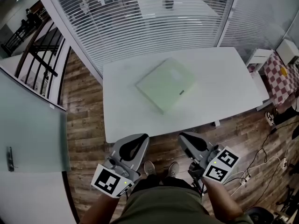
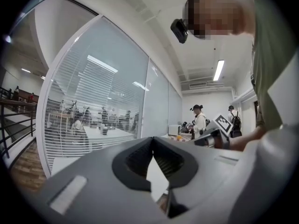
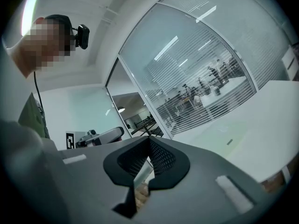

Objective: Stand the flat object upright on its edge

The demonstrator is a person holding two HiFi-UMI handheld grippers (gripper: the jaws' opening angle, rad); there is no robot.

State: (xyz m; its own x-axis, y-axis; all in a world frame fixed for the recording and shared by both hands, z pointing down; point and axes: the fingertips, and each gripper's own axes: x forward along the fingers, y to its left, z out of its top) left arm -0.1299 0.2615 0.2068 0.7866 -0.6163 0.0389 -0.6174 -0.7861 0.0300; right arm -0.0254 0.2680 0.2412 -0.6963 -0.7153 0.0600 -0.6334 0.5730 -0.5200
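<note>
A glass wall with blinds point(image 1: 154, 27) closes the far side, well beyond the left gripper point(image 1: 138, 141) and the right gripper point(image 1: 189, 141). Ahead of both stands one white table point(image 1: 224, 78). Its near edge lies just in front of the jaw tips, and its top is bare all round the single thing on it.

That thing is one pale green flat pad point(image 1: 166, 84), lying flat and turned askew, well ahead and roughly midway between the lines of the two grippers. None of its edges reaches a table edge.

The wooden floor point(image 1: 84, 106) runs open to the left of the left gripper, up to a black railing point(image 1: 42, 50). To the right of the right gripper lie cables point(image 1: 261, 157) and, further ahead, a red-checked cloth point(image 1: 280, 76).

Both grippers hang low, short of the table. The left gripper has its jaws pressed together with nothing between them, and the right likewise: closed, empty.
</note>
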